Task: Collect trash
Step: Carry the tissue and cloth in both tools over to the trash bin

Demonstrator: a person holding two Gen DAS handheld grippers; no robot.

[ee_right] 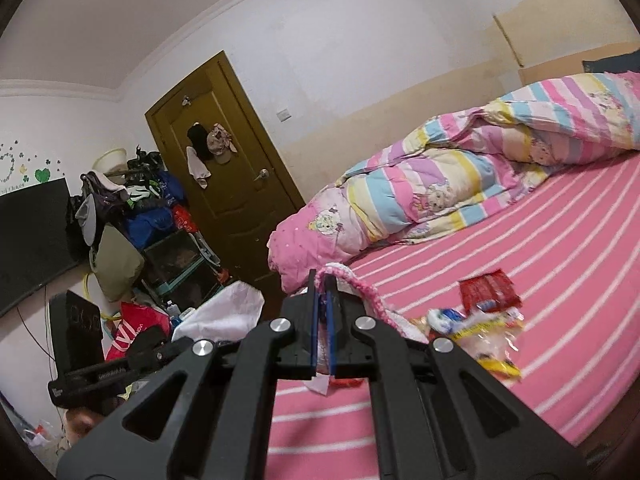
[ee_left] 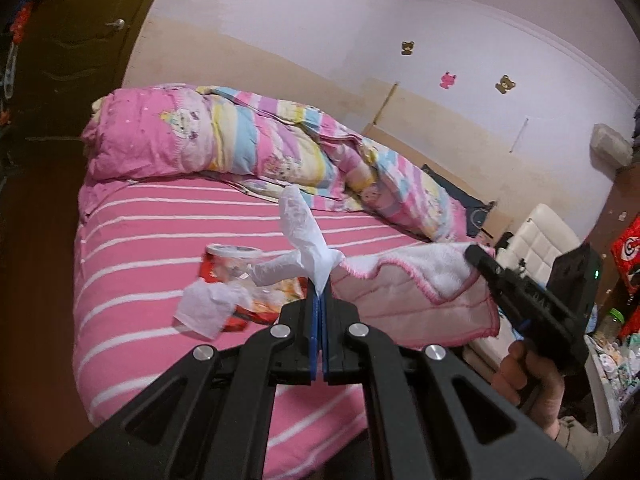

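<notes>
A bed (ee_left: 160, 240) under a pink striped sheet fills both views, with a rolled cartoon-print quilt (ee_left: 248, 140) pushed against the far wall, probably to leave the near half free for sorting. On that free stretch lies the trash: a heap of snack wrappers (ee_right: 488, 320), red and yellow, with a crumpled tissue (ee_left: 204, 308) resting on its near edge. Beside the heap, a pink-edged white towel (ee_left: 416, 284) is raised off the sheet at one corner; the right gripper (ee_right: 322, 280) is clamped on its crocheted hem, likely lifting it to uncover litter or clear it away. The left gripper (ee_left: 319, 292) has its jaws pressed together on a white tissue (ee_left: 304, 232), which stands up from the fingertips, picked off the bed as trash and, by my reading, ready to carry to a bin that is not visible here.
</notes>
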